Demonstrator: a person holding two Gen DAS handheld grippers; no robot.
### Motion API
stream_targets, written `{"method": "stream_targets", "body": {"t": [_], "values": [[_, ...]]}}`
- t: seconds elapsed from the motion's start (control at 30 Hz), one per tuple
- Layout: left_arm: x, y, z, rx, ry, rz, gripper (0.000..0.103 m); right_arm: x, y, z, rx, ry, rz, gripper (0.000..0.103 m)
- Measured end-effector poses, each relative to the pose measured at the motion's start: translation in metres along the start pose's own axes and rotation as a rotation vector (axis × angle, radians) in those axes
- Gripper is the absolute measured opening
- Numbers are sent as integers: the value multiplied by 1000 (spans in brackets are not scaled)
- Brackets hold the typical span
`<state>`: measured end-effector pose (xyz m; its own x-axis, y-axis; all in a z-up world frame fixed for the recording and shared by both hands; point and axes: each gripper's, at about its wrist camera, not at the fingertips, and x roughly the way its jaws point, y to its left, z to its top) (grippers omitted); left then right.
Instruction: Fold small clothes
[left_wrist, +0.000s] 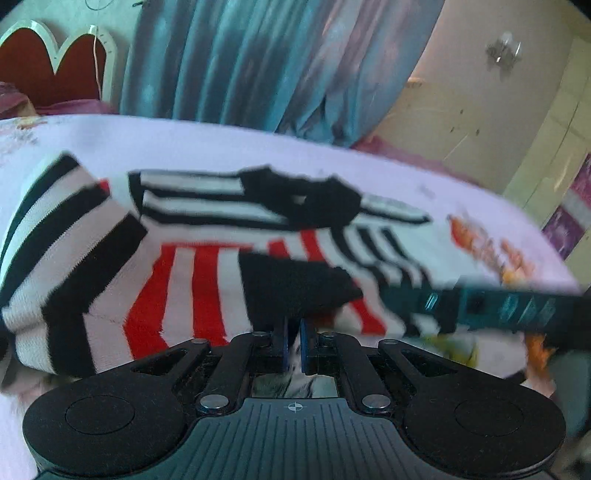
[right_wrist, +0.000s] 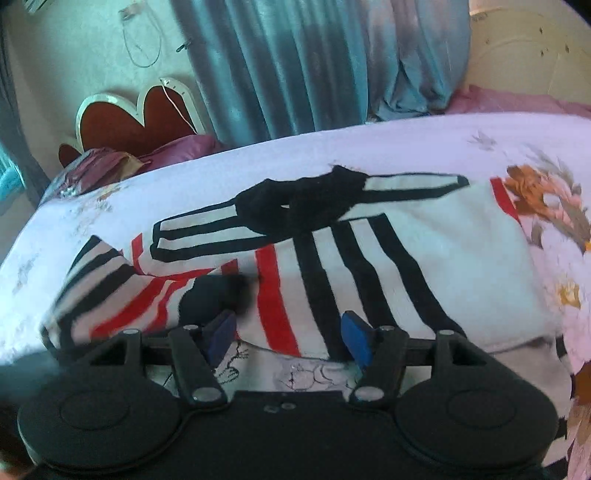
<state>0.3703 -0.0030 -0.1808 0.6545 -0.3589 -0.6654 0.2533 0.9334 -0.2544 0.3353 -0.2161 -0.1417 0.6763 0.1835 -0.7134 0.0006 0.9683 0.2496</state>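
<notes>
A small white garment (left_wrist: 192, 280) with black and red stripes lies spread on a pale floral bedsheet (left_wrist: 184, 140); its black collar (right_wrist: 306, 203) lies at the far side. My left gripper (left_wrist: 294, 332) is shut on the black cuff (left_wrist: 295, 284) of one sleeve, and that sleeve lies folded across the body of the garment. In the right wrist view it shows as a dark blur (right_wrist: 218, 295). My right gripper (right_wrist: 288, 336) stands open just above the near edge of the garment (right_wrist: 369, 266), pads apart and pressing nothing. It appears in the left wrist view as a blurred teal bar (left_wrist: 498, 306).
A teal curtain (right_wrist: 295, 62) hangs behind the bed. A red headboard with a white rim (right_wrist: 136, 122) and a purple pillow (right_wrist: 177, 151) are at the far left. Cream wardrobe doors (left_wrist: 535, 147) stand at the right. The bedsheet (right_wrist: 258, 162) extends beyond the garment.
</notes>
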Motion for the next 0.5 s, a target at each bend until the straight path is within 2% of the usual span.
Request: {"method": "stream_targets", "body": {"t": [0.13, 0.33, 0.37, 0.47, 0.5], "values": [[-25, 11, -11, -4, -4, 17, 4, 6, 3, -1, 13, 16, 35, 69], [-63, 54, -16, -18, -35, 145, 4, 31, 14, 0, 30, 80, 81, 69], [-68, 63, -19, -24, -43, 175, 4, 35, 17, -1, 34, 88, 86, 67], [-84, 89, -31, -67, -54, 275, 4, 44, 28, -1, 18, 99, 90, 43], [-88, 97, -34, -88, -59, 298, 4, 44, 32, 0, 10, 102, 92, 41]]}}
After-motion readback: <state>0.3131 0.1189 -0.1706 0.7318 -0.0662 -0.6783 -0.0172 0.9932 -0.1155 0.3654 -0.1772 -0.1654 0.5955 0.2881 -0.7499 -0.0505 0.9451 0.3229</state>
